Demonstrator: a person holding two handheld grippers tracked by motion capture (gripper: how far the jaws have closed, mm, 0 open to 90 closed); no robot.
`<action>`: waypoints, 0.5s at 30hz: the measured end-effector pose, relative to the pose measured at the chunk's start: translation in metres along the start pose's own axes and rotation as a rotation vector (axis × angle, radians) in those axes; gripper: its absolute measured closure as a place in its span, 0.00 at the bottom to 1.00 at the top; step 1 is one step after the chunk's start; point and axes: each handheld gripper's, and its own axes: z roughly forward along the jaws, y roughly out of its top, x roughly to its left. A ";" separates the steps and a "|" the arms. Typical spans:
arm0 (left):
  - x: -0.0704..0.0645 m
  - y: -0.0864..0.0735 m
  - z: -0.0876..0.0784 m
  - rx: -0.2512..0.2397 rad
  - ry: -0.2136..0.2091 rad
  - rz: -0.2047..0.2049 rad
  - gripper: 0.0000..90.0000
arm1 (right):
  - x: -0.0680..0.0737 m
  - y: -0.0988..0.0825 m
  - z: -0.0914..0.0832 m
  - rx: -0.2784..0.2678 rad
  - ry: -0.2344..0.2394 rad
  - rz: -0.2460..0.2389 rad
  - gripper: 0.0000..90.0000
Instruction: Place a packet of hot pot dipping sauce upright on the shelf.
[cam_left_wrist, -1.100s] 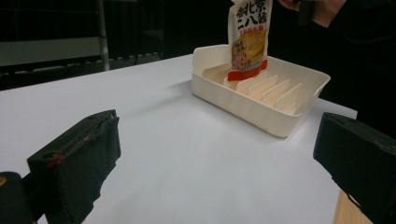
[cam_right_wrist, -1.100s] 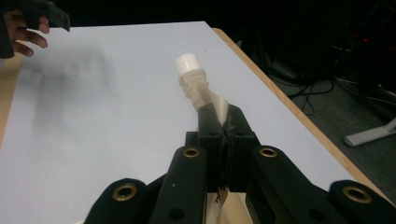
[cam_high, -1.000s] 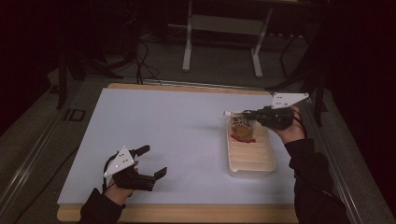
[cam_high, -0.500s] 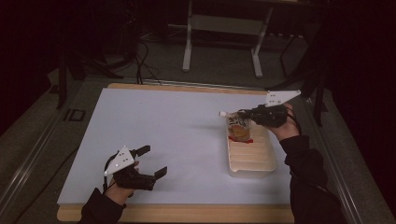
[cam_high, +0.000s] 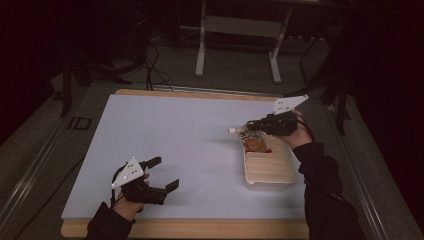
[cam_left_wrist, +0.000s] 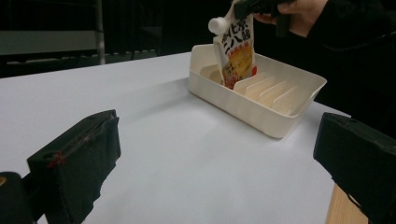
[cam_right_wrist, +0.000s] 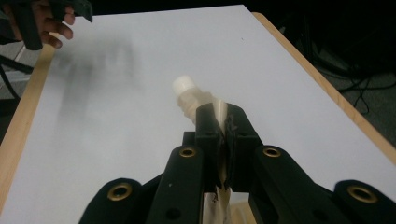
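Our right claw (cam_high: 252, 126) is clamped on the top edge of a soft, glossy spouted pouch (cam_left_wrist: 236, 51) with a white screw cap, its foot dipping into the far end of a white plastic ribbed tray (cam_left_wrist: 261, 114). The tray sits on the smooth white counter (cam_high: 185, 145), wood-edged. Our left claw (cam_high: 165, 175) rests well apart near the front edge, jaws spread, gripping nothing.

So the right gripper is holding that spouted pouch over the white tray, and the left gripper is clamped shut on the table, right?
Not quite. The left gripper is open with nothing between its fingers, as the left gripper view shows. The rest holds: the right gripper pinches the spouted pouch by its top, its lower end down in the white tray.
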 end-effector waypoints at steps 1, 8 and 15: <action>0.000 0.000 0.000 0.000 -0.001 -0.001 0.01 | 0.000 -0.004 -0.001 -0.010 0.004 0.013 0.90; 0.001 -0.001 0.001 0.003 0.003 -0.007 0.01 | 0.004 -0.014 -0.011 -0.046 -0.014 0.074 0.88; 0.001 -0.001 0.000 0.003 0.005 -0.013 0.01 | 0.013 -0.017 -0.022 -0.043 -0.068 0.073 0.96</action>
